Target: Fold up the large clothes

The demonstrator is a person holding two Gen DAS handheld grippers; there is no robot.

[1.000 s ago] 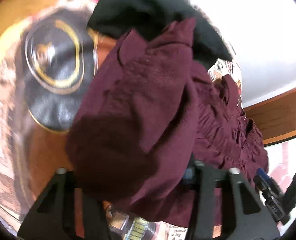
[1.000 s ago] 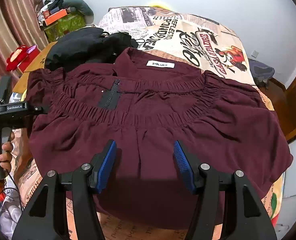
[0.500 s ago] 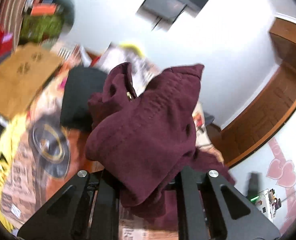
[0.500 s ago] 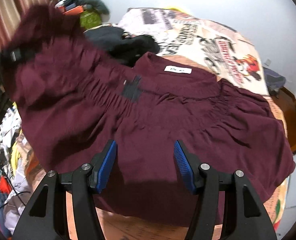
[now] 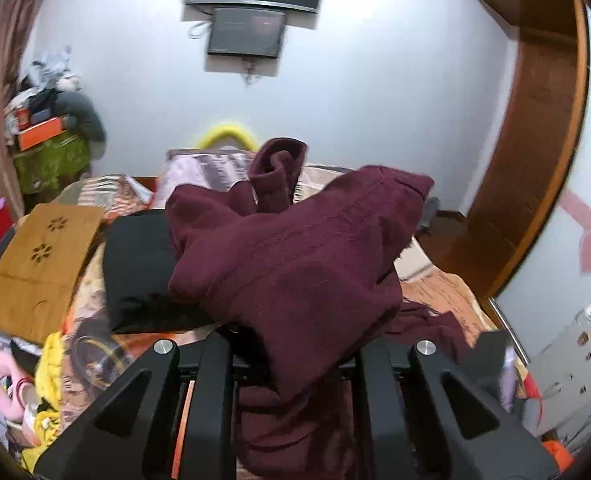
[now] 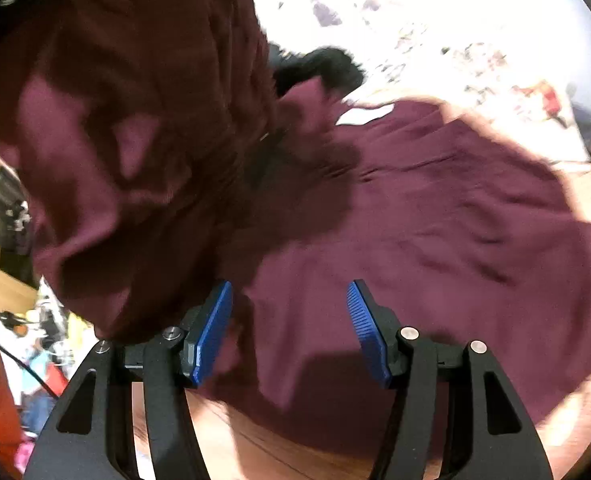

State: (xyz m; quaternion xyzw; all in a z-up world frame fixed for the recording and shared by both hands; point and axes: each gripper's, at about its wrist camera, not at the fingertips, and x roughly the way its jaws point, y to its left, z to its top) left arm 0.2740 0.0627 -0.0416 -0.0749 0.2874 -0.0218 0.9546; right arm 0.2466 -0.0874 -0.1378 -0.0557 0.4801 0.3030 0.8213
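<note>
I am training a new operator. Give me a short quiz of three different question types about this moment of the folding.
1. True or false: the right gripper is shut on the maroon garment.
2. Which gripper holds the garment's lifted part? A) the left gripper B) the right gripper C) neither
3. Fill in: the folded garment lying behind the maroon one on the bed is ____ in colour.

Key:
1. False; its blue pads stand apart, with nothing between them.
2. A
3. Black; see the black garment.
</note>
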